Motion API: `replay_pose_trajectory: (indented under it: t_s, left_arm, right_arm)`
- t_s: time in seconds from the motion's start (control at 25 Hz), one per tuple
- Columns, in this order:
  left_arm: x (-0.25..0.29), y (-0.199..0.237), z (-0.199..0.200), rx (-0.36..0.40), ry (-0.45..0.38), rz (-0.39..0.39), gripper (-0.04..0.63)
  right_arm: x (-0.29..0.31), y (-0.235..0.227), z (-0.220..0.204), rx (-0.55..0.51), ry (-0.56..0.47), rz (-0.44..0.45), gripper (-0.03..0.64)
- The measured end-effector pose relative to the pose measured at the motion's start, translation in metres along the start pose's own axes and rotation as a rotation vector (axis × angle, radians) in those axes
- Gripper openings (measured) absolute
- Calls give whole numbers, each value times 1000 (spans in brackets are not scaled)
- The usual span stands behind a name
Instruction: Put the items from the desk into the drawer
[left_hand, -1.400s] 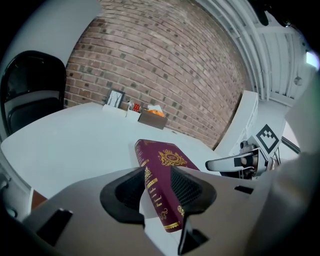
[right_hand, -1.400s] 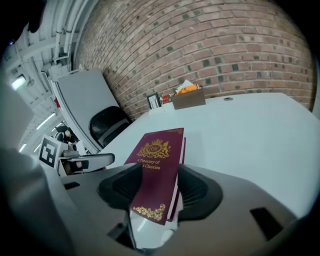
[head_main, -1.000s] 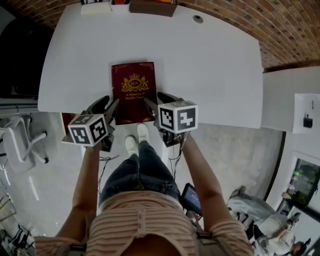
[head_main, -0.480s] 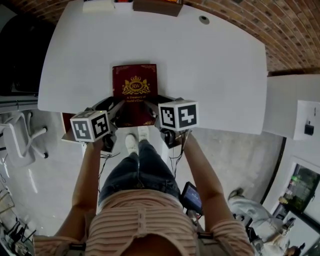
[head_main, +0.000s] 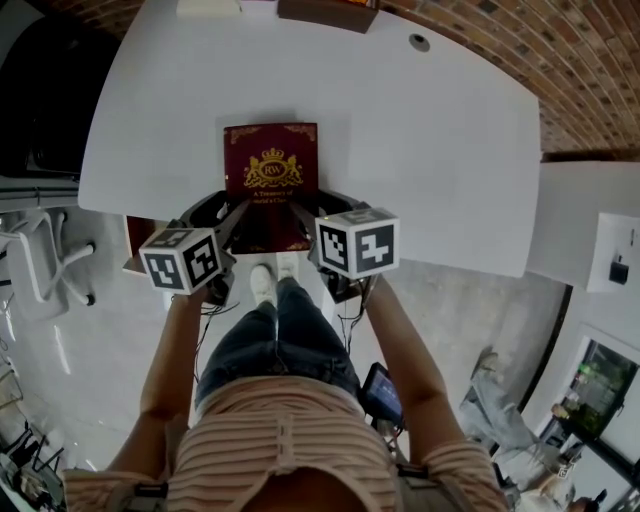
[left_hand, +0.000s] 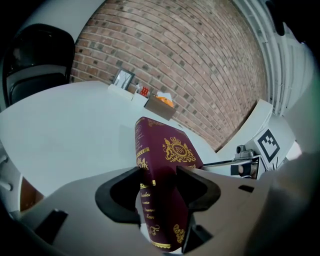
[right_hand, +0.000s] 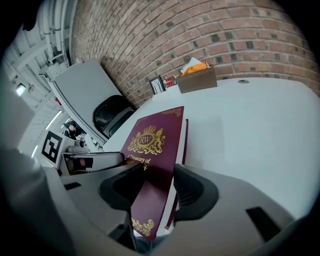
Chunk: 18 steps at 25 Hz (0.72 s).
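Observation:
A maroon book (head_main: 270, 180) with a gold crest lies on the white desk (head_main: 420, 160), and its near end hangs over the front edge. My left gripper (head_main: 228, 212) is shut on the book's near left corner. In the left gripper view the spine (left_hand: 159, 165) stands between the jaws of that gripper (left_hand: 157, 189). My right gripper (head_main: 312, 208) is shut on the near right corner. In the right gripper view the book's cover (right_hand: 156, 137) runs down between the jaws of that gripper (right_hand: 152, 189).
A cardboard box (head_main: 327, 12) and a white box (head_main: 208, 8) stand at the desk's back edge, with a cable hole (head_main: 420, 43) near them. A black chair (head_main: 40, 100) is at the far left. Something brown (head_main: 135, 240) shows below the desk's left front edge. A white cabinet (head_main: 590, 230) flanks the right.
Both grippers have come in from beside the book and shut on its near corners. The book itself has hardly moved.

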<state>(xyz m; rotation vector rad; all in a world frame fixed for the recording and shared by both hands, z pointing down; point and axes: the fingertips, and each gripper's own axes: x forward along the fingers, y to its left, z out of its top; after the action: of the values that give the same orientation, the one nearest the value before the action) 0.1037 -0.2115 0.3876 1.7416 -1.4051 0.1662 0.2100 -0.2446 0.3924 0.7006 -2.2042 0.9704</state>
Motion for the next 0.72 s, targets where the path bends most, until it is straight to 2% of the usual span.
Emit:
replay_pose_trajectory:
  t_s: [0.16,0.36,0.72]
  left_arm:
    - [-18,-8,19,53,-89,26,219]
    - [-47,-13,51,141,-200,83,219]
    - [-99,0,73,162,-352,196,219]
  right_arm:
    - [-10,14,14,-23,-77,7,193]
    - [-20,39,39,-47,-177,63,190]
    - [-15,92,65,-225,-248,159,190]
